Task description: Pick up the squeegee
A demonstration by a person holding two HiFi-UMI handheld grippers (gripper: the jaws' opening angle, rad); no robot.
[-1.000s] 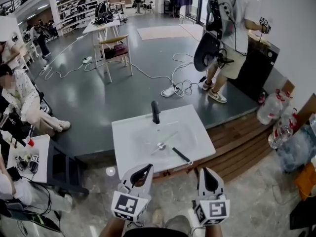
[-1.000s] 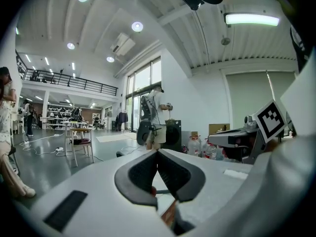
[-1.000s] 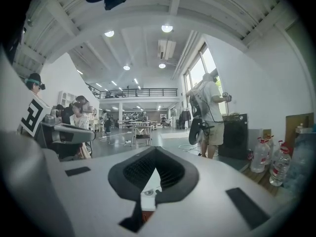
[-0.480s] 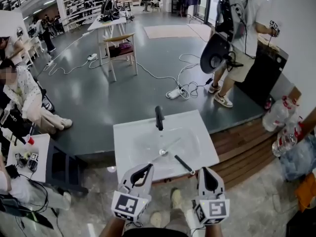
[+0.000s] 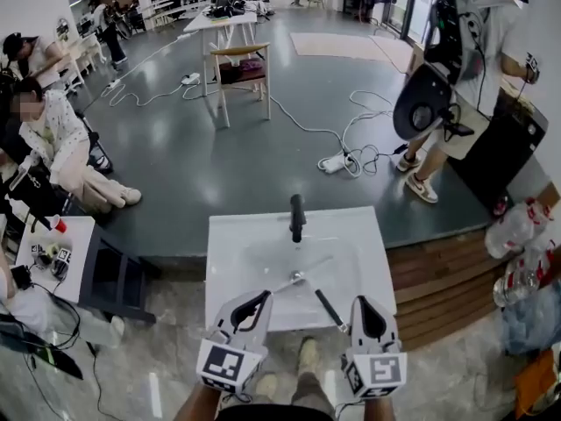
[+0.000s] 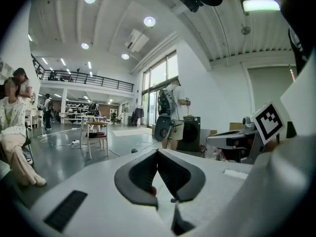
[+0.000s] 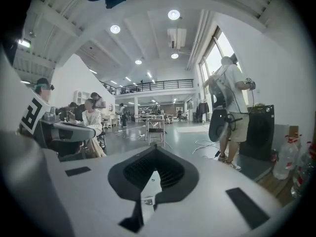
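On the white rectangular washbasin (image 5: 230, 235), the slim black-handled squeegee (image 5: 326, 305) lies slantwise just ahead of both tongs, its handle end just beside the right gripper (image 5: 362, 307). Jaws of the left gripper (image 5: 260, 300) and the right are closed together, holding nothing.

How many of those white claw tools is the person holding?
2: the left gripper at lower left and the right gripper at lower right, both just before the sink.
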